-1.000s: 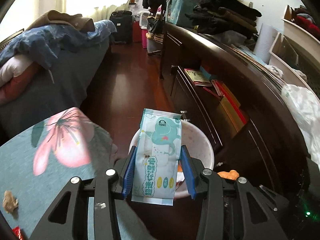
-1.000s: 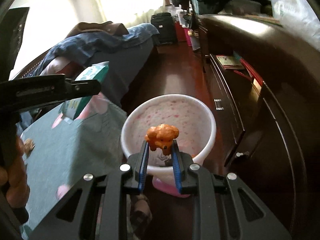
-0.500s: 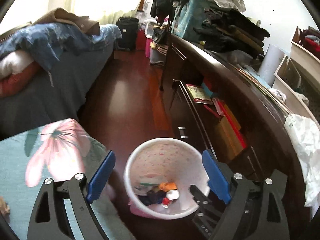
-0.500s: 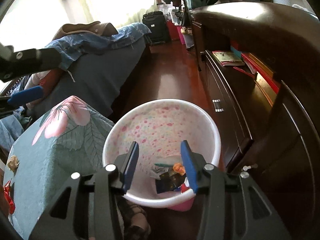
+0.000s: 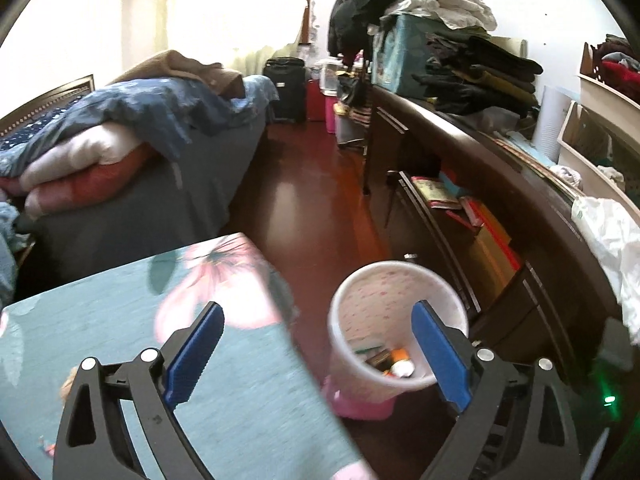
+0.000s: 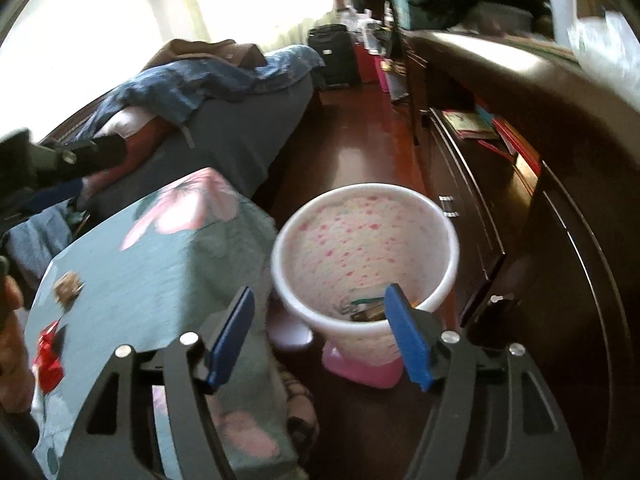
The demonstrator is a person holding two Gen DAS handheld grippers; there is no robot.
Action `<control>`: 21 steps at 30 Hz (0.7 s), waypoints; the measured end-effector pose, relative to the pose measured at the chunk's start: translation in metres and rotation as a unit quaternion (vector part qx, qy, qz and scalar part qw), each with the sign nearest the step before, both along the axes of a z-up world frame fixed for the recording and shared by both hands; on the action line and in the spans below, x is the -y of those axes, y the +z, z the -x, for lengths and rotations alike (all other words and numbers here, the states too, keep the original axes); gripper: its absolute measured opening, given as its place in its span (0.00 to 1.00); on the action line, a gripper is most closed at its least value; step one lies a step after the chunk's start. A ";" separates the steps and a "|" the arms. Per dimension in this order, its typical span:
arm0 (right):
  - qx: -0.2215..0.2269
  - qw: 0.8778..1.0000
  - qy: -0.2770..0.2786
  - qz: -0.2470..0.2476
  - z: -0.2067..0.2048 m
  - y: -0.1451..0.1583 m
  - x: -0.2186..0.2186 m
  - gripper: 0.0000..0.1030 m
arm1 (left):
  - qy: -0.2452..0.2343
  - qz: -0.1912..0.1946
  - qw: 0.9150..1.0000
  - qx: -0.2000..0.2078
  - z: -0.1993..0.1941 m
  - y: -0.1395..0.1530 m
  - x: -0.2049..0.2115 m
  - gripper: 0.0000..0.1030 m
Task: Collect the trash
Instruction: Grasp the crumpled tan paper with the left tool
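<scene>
A white trash bin with pink speckles [image 5: 394, 276] [image 6: 362, 240] stands on the dark red floor beside a table with a teal flowered cloth [image 5: 120, 332] [image 6: 160, 264]. Several pieces of trash [image 5: 394, 362] lie at its bottom. My left gripper [image 5: 318, 346] is open and empty, straddling the table edge and the bin. My right gripper [image 6: 320, 328] is open and empty above the bin's near rim. On the table lie a brown crumpled scrap [image 6: 68, 283] and a red wrapper [image 6: 48, 354].
A dark wooden cabinet [image 5: 500, 216] [image 6: 560, 168] with books on its shelf runs along the right. A bed with a grey cover and blue bedding [image 5: 140, 152] [image 6: 224, 120] stands at the left. A white plastic bag [image 5: 608, 240] lies on the cabinet top.
Both grippers opened and dropped their loads into the bin: the left its wipes packet, the right its orange scrap. Both have since pulled back and shifted left toward the table.
</scene>
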State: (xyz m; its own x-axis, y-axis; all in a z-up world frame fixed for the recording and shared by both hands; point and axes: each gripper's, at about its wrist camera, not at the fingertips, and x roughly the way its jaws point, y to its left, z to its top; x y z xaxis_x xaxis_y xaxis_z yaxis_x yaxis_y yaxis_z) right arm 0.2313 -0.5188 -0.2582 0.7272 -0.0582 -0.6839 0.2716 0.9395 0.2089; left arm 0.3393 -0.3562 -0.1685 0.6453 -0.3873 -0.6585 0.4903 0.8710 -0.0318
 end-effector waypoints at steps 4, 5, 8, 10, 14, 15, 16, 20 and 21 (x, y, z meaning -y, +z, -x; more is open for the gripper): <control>0.006 0.999 0.038 0.012 0.013 0.017 -0.040 0.75 | 0.019 -0.027 0.999 -0.002 0.007 -0.004 -0.040 0.94; 0.007 0.999 0.048 0.014 0.015 0.020 -0.049 0.75 | 0.026 -0.035 0.999 -0.002 0.008 -0.006 -0.050 0.94; 0.007 0.996 0.083 0.023 0.017 0.028 -0.083 0.78 | 0.053 -0.055 0.997 -0.004 0.004 -0.014 -0.088 0.94; 0.005 0.994 0.105 0.032 0.017 0.031 -0.106 0.78 | 0.071 -0.068 0.995 -0.019 -0.005 -0.022 -0.114 0.95; 0.002 0.989 0.140 0.041 0.015 0.033 -0.141 0.78 | 0.102 -0.085 0.989 -0.061 -0.032 -0.045 -0.156 0.95; 0.001 0.988 0.148 0.042 0.014 0.033 -0.150 0.78 | 0.108 -0.084 0.988 -0.076 -0.041 -0.052 -0.166 0.95; 0.000 0.987 0.153 0.043 0.013 0.032 -0.156 0.78 | 0.112 -0.081 0.986 -0.090 -0.048 -0.058 -0.174 0.95; -0.010 0.984 0.172 0.049 0.005 0.028 -0.179 0.78 | 0.121 -0.067 0.981 -0.137 -0.072 -0.080 -0.195 0.87; -0.012 0.983 0.176 0.051 0.004 0.027 -0.183 0.78 | 0.122 -0.065 0.980 -0.146 -0.073 -0.083 -0.197 0.76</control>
State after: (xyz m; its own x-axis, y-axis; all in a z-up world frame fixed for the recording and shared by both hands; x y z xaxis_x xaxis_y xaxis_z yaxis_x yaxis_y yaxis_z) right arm 0.2275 -0.3355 -0.2309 0.6982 0.1258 -0.7048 -0.0712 0.9918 0.1064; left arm 0.4123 -0.1596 -0.2518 0.4854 -0.1462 -0.8620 0.2533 0.9672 -0.0214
